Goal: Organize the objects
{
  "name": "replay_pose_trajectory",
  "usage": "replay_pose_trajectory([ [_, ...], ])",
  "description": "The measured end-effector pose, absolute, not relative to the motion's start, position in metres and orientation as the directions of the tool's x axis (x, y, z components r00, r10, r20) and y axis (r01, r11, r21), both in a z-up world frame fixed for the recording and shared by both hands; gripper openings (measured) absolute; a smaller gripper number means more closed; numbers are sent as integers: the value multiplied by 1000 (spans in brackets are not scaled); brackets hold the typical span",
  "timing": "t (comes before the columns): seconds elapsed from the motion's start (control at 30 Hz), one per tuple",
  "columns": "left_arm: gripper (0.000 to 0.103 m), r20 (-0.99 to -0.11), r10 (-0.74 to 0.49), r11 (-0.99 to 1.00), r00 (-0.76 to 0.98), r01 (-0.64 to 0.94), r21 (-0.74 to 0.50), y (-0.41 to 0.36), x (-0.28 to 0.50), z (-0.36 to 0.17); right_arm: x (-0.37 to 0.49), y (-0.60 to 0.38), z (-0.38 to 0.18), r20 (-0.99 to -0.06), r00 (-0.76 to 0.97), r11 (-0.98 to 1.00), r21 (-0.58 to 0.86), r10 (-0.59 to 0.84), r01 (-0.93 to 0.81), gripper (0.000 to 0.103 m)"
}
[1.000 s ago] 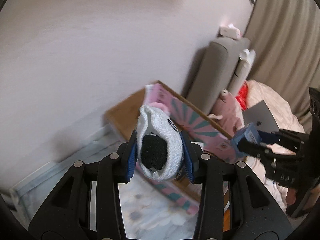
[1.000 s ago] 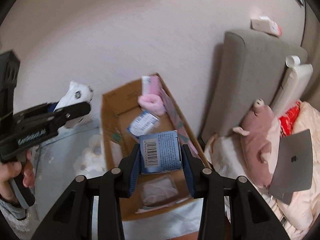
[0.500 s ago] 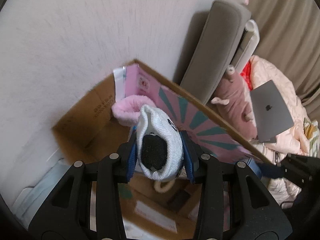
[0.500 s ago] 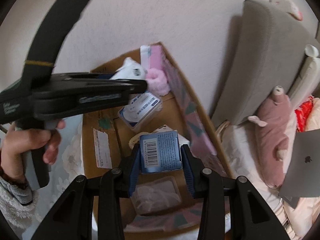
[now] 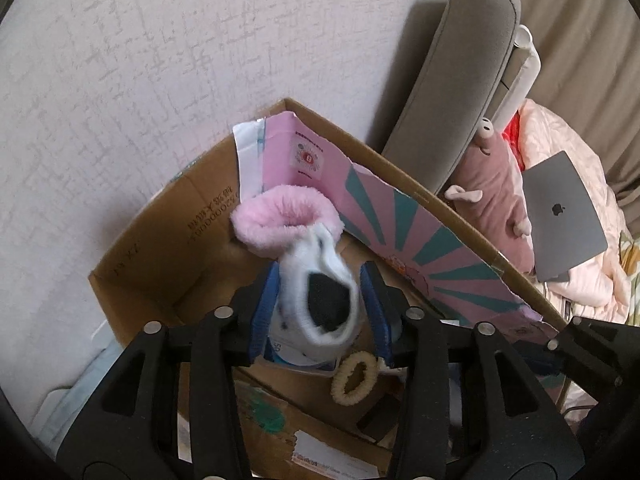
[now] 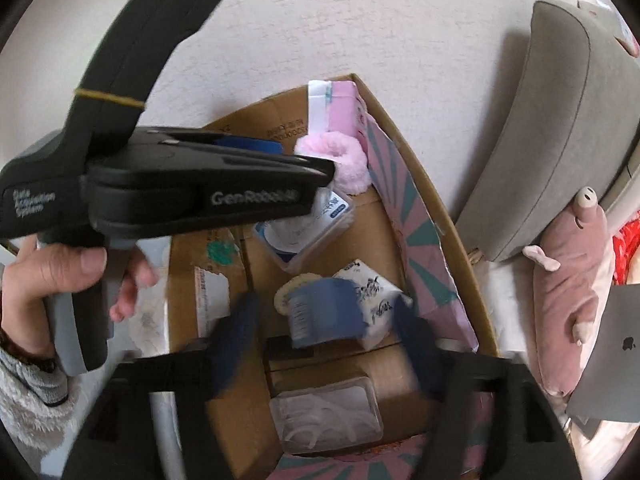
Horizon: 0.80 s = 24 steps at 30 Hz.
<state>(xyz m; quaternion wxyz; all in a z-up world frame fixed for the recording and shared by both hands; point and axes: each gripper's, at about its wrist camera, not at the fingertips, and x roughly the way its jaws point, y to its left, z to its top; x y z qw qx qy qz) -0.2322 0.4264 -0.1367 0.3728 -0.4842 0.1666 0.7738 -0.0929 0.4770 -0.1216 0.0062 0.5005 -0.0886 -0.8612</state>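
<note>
Both handheld grippers: black plastic bodies, blue pads.
Left gripper: black linkage arms with round silver screw heads at the pivots, blue ribbed pads on the fingers. From the right wrist view its side carries white "GenRobot" lettering, small white text at the rear, a grey grip and a thin yellow band on the black upper fin. Hand on the grip wears a fuzzy light-grey sleeve. Right gripper: same black frame, dark blue pads, motion-blurred.

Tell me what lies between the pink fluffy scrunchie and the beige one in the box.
A clear blue-labelled packet, seen in the right wrist view.
</note>
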Motion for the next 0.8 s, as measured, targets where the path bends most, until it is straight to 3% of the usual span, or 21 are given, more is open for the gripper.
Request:
replay_pose_trajectory([
  [0.07, 100, -874, 408, -661, -263, -745, -84, 427, -232, -135, -88, 476, -120, -854, -513, -986, 146, -83, -84, 99],
  [0.1, 103, -866, 419, -659, -273, -747, -84, 425, -232, -133, -87, 477, -120, -857, -508, -984, 154, -86, -92, 100],
  [0.53, 103, -861, 434, -673, -264, -731, -115, 413, -224, -126, -81, 476, -114, -860, -507, -981, 138, -52, -134, 100],
  [0.8, 103, -842, 440, -721, -312, -682, -124, 368, -209, -79, -74, 454, -80, -836, -545, -986, 135, -58, -102, 100],
])
